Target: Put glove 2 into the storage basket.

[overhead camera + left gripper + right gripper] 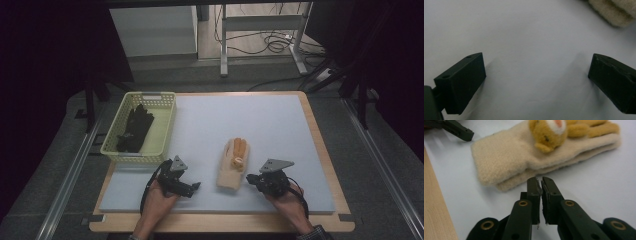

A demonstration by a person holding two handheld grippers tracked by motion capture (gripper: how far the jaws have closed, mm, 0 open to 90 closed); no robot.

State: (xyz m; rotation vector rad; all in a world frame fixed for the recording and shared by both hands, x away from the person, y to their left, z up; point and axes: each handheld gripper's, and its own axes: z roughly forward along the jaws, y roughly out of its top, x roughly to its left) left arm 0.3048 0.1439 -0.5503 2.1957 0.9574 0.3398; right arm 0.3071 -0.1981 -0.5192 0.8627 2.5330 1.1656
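A pair of cream gloves point(232, 165) with yellow fingers and a small bear face lies stacked on the pale blue mat point(240, 120), and fills the top of the right gripper view point(524, 157). My right gripper point(251, 178) rests just right of the cuff end, jaws shut with nothing between them point(541, 182), a short gap from the cuff. My left gripper point(194, 186) sits left of the gloves, jaws wide open over bare mat point(536, 72). A corner of the cream glove point(611, 11) shows at the top right of the left gripper view.
A pale yellow basket point(120, 145) at the mat's back left holds black gloves point(135, 127). The wooden table edge point(220, 222) runs along the front. Table legs and cables stand on the floor beyond.
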